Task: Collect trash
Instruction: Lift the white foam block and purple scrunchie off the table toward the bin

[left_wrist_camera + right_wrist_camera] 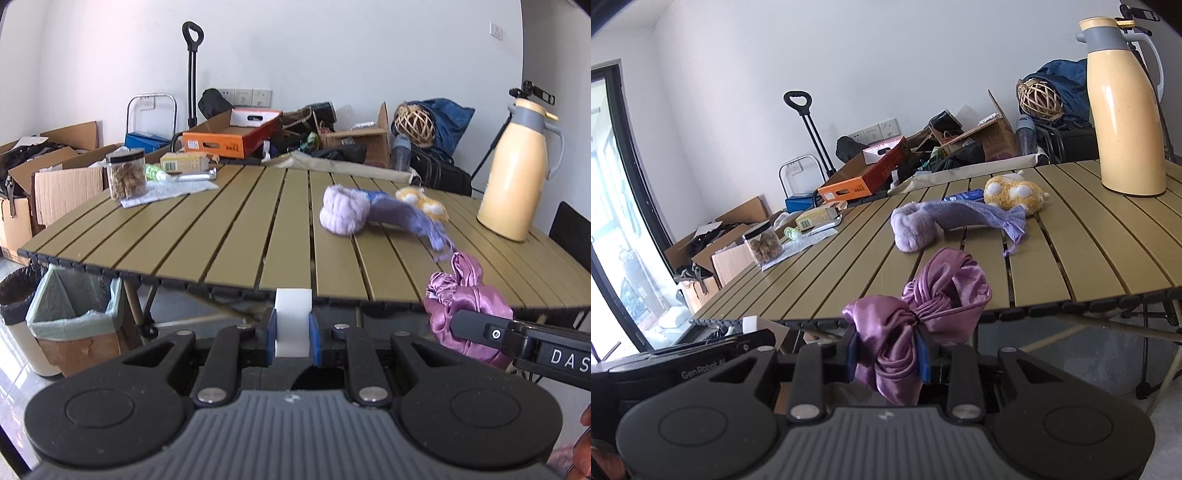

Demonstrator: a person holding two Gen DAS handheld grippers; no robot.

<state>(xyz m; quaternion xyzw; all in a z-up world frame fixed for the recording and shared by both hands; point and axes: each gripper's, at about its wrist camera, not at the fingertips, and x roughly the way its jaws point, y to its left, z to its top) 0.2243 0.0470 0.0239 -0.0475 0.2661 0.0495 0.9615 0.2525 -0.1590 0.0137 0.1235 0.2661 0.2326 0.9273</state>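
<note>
The left fingers (292, 334) are closed on a small white block (293, 321), which stands upright between the blue pads, its long axis pointing up and away from the hand. The right fingers (888, 350) grip a purple cloth (916, 314), a crumpled satin bundle tied in the middle; it has no clear long axis, one lobe hanging down between the pads and one leaning over the table (960, 236) edge. Both things are held in the air just before the near edge.

I judge the step to be the carrying, with both pieces lifted and not yet dropped. The next move calls for swinging left and down to the lined bin (74, 314) beside the table leg, then opening the fingers above it.
</note>
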